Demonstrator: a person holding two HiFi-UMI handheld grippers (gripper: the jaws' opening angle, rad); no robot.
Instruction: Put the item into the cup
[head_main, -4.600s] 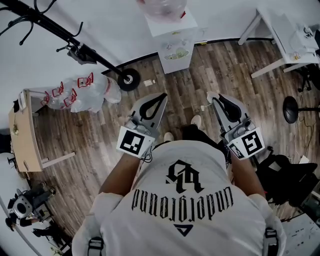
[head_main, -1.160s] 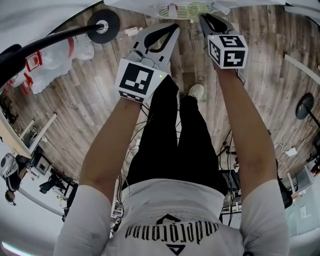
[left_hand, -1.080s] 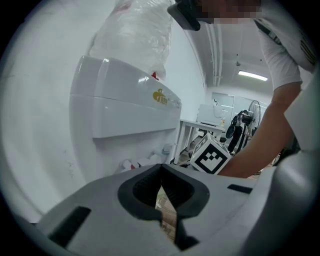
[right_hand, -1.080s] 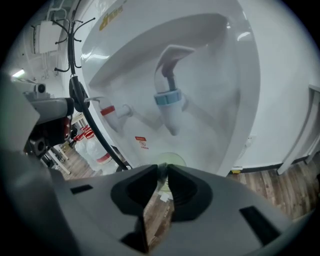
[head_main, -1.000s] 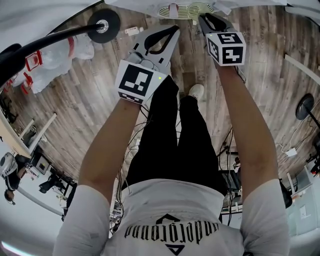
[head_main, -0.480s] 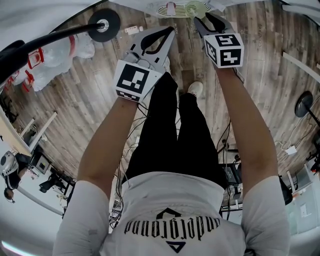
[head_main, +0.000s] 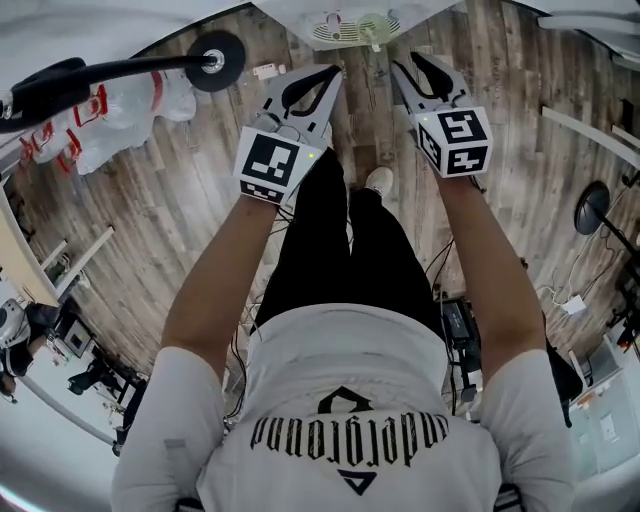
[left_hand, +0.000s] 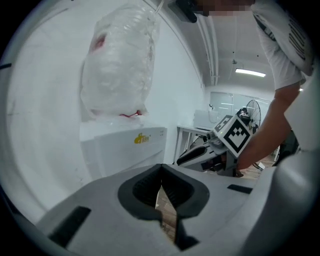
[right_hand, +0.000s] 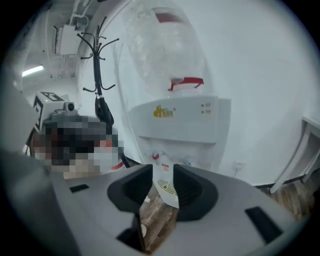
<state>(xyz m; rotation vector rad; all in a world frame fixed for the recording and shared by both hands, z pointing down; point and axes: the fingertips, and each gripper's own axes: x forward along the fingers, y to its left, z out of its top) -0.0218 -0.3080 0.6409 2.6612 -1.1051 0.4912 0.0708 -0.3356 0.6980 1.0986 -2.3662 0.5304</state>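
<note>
While the person stands on the wooden floor (head_main: 150, 220) in front of a white water dispenser (right_hand: 175, 120) with a clear bottle (right_hand: 165, 45) on top, both grippers are held forward toward it, side by side and near each other. The left gripper (left_hand: 161, 169) has its jaws pressed together at the tips and grasps nothing, and the right gripper (right_hand: 162, 174) has its jaws apart and closing, with nothing between them; only the dispenser's front and the floor show through the gap. Where the item and the cup are I cannot tell, since no view shows them.
</note>
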